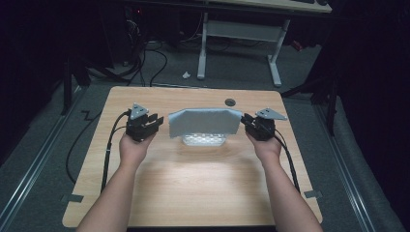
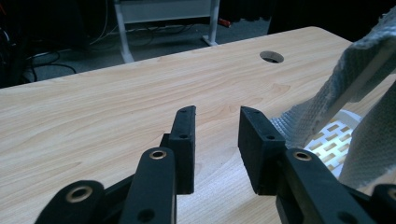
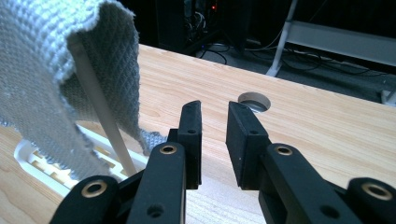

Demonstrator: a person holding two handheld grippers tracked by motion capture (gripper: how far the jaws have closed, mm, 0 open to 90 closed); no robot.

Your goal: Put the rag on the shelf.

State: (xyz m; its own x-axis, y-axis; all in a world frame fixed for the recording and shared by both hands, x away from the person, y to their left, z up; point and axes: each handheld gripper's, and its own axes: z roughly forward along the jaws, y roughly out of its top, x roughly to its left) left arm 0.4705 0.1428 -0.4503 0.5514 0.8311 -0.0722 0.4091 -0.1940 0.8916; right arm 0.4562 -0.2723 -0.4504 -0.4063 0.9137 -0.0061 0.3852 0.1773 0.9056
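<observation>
A grey woven towel hangs over a low white slotted rack at the middle of the wooden table. My left gripper is held just left of the towel's edge, open and empty. My right gripper is held just right of it, also open and empty. In the left gripper view the jaws hover over bare wood, with the towel and rack off to the right. In the right gripper view the jaws stand beside the towel, which drapes over a thin white rod.
A round cable hole sits in the table behind the towel. Past the far edge stand a white desk frame and loose cables on a dark floor. Black cables trail from both grippers off the table's sides.
</observation>
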